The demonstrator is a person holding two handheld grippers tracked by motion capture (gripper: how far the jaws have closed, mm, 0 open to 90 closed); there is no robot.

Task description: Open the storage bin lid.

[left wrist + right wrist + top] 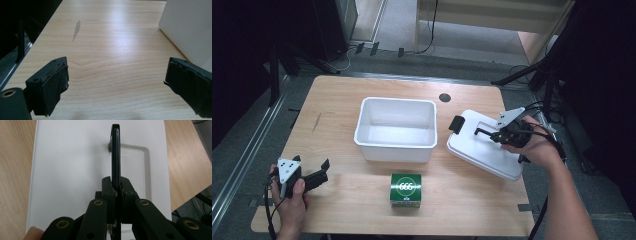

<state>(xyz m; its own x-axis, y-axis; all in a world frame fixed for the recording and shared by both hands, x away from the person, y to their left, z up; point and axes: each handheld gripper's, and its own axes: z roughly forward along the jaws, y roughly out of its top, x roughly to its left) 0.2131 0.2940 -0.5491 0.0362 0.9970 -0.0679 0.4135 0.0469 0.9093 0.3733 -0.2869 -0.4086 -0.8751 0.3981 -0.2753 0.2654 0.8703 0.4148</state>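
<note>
An empty white bin stands in the middle of the wooden table. To its right lies its white lid, with a black latch at its near-left end. My right gripper is shut on the lid's black handle, which stands edge-on between the jaws over the lid. I cannot tell whether the lid rests on the table. A green box sits in front of the bin. My left gripper is open near the table's front left, over bare wood, with the bin wall ahead to the right.
A dark round hole sits in the table behind the bin. A pale scuff marks the wood left of the bin. The lid reaches close to the table's right edge. Black stands and cables rise beyond that edge.
</note>
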